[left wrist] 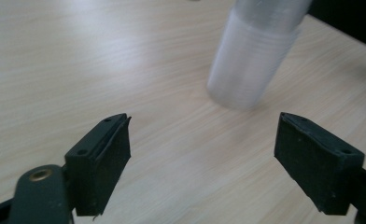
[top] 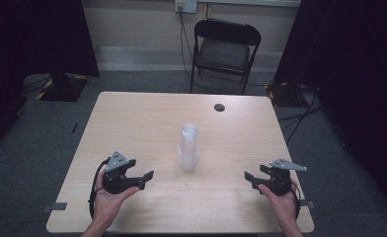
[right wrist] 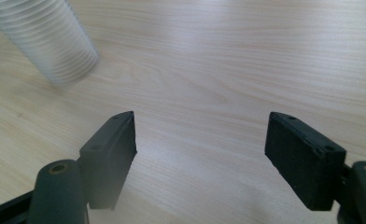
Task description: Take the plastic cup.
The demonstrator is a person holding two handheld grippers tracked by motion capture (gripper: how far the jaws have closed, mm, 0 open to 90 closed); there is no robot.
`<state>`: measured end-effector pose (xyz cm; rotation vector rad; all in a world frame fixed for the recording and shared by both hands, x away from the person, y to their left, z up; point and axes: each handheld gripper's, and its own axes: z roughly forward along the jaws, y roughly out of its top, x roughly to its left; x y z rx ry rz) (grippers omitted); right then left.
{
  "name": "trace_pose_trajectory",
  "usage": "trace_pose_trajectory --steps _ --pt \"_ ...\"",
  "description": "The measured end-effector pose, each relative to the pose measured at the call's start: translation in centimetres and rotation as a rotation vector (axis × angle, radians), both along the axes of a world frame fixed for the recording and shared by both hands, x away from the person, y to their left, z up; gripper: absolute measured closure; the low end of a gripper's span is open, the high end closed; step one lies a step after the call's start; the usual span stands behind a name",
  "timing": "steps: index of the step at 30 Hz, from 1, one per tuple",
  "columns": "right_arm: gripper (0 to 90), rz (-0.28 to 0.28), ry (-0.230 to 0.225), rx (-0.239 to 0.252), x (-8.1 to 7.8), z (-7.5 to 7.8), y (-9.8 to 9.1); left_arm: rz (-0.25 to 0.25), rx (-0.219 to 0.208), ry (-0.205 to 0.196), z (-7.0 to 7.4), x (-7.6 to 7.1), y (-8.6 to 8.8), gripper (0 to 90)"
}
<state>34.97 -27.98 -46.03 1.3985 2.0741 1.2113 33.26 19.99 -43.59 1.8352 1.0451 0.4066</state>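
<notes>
While your hands rest near the table's point(top: 132, 113) front corners, left gripper point(top: 147, 178) and right gripper point(top: 249, 178) gape empty, pointing inward at the stacked cups point(top: 188, 147).

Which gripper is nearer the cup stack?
Left. The left gripper sits just left of the stack of clear cups, jaws open. The right gripper is farther off on the stack's right, also open.
</notes>
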Motion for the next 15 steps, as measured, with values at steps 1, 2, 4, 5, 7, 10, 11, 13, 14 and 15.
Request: trace_pose_trajectory --steps 1,2,4,5,7,10,11,13,14,15 --pt "24.7 0.009 0.002 -0.003 -0.1 0.0 0.3 -0.01 0.005 -0.004 0.3 0.0 -0.2 17.1" --pt "24.7 0.009 0.002 -0.003 -0.1 0.0 0.3 -0.02 -0.008 -0.01 0.5 0.0 -0.4 17.1" --pt "24.7 0.014 0.006 -0.009 0.0 -0.1 0.4 -0.049 -0.003 -0.03 0.9 0.3 -0.8 16.0" --pt "24.7 0.018 0.011 -0.003 0.1 -0.1 0.4 -0.055 0.003 -0.034 1.1 0.4 -0.9 16.0" --pt "24.7 0.019 0.007 -0.005 0.0 -0.1 0.6 -0.065 -0.003 -0.039 1.4 0.8 -1.3 16.1" --pt "24.7 0.025 0.003 -0.005 0.0 -0.1 0.6 -0.074 0.007 -0.053 1.6 1.0 -1.6 17.2" --pt "24.7 0.029 0.006 0.002 0.0 -0.1 0.6 -0.073 0.015 -0.072 1.7 1.0 -1.8 19.0" --pt "24.6 0.029 0.016 0.022 0.1 -0.1 0.5 -0.085 0.016 -0.121 2.3 1.2 -2.1 23.7" --pt "24.6 0.029 0.016 0.022 0.1 -0.1 0.5 -0.085 0.016 -0.121 2.3 1.2 -2.1 22.7" --pt "24.6 0.024 0.01 0.017 0.1 -0.1 0.4 -0.083 -0.004 -0.153 2.8 1.5 -2.3 22.3"
